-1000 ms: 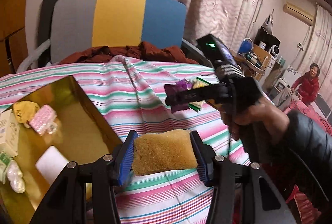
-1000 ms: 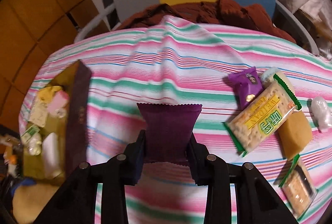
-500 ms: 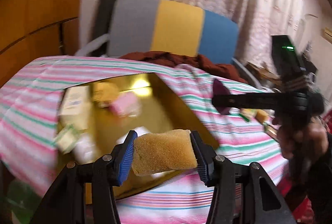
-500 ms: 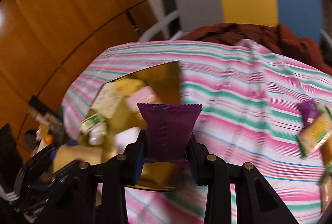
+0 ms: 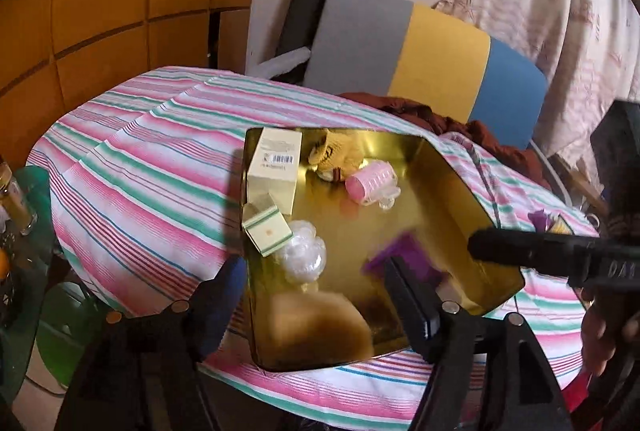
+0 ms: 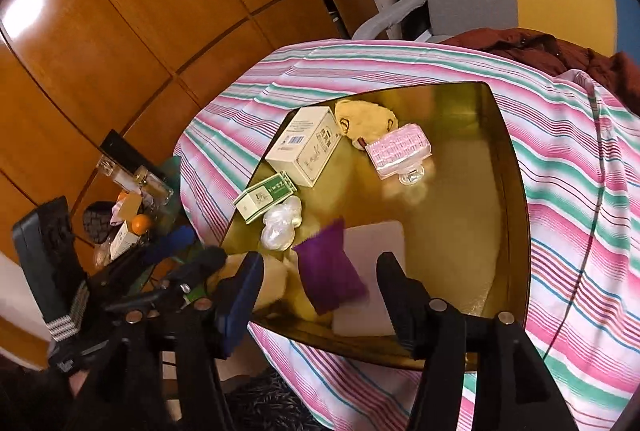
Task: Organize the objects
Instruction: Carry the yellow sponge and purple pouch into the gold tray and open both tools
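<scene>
My jaws are released on both sides; sponge and purple packet fall into the gold tray, so I lift straight up.

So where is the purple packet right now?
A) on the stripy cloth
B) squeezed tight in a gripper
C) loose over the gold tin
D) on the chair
C: the purple packet is blurred and free between the spread-apart jaws of the right gripper, over the gold tin.
</scene>
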Demonstrator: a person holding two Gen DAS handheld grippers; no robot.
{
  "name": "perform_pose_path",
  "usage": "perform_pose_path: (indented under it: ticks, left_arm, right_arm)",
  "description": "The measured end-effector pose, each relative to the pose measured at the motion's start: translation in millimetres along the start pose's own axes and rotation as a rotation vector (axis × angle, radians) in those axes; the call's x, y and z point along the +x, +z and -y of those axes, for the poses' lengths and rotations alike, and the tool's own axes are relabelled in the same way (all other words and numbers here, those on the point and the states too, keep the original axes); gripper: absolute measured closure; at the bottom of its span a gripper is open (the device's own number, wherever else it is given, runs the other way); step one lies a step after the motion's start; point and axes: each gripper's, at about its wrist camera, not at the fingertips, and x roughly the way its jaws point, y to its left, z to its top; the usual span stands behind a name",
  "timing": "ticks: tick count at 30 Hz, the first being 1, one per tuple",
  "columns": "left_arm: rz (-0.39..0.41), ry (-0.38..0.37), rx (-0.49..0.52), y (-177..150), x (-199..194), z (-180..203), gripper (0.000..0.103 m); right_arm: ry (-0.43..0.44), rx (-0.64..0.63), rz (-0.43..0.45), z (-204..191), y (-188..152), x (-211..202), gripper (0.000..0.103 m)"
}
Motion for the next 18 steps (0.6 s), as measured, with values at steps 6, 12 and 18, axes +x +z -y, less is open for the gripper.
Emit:
perform_pose_path:
  ticks: [6,12,18]
  left_arm:
    - [0.036,0.016,0.003,9,-7,6,0.03]
    - [0.042,0.032,0.032,17,-8,21,0.03]
    - [0.034,0.044,0.101,19,-5,42,0.03]
  right_arm:
    - [-0.072,0.007,0.005,3,-8,-5,0.031]
    - [-0.16,-0.011,0.037,6,-15,-16,0.023]
    - [-0.233,-0.009,0.093,12,-18,-34,0.017]
